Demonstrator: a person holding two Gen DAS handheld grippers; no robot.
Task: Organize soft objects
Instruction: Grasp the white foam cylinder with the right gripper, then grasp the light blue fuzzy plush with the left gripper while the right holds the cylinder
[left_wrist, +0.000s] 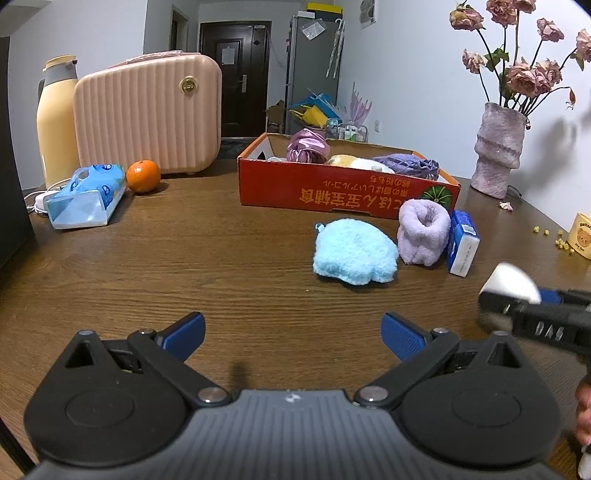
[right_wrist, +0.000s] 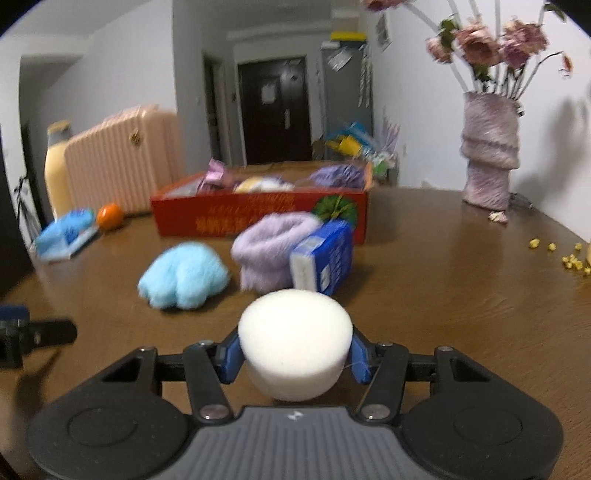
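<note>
**Right tool clamped on white sponge; left tool idle above the bench**

Right tool: both blue pads pressed into the sides of a round white foam sponge. The sponge is held clear of the brown wooden bench, its flat face towards the camera. No earlier picture to compare with.

Left tool: jaws spread wide, nothing between the blue pads, bare wood under them. It sits low over the near edge of the bench. In its view the right tool enters from the right edge with the sponge at its tip.

Soft things loose on the bench: a light blue fluffy plush, lying flat; just beside it on the right, a lilac fuzzy roll, upright, open end up. A blue and white carton leans against the roll's right side.

Behind these three stands a red cardboard box, low-walled, open on top. Inside: a shiny purple fabric bundle, a yellow-and-white soft item, a lavender cloth. The lilac roll stands close in front of the box's right corner.

Far left of bench: tissue pack, an orange, a pink ribbed case, a cream flask. Far right: a mauve vase with dried roses, and small yellow crumbs scattered near the edge.
</note>
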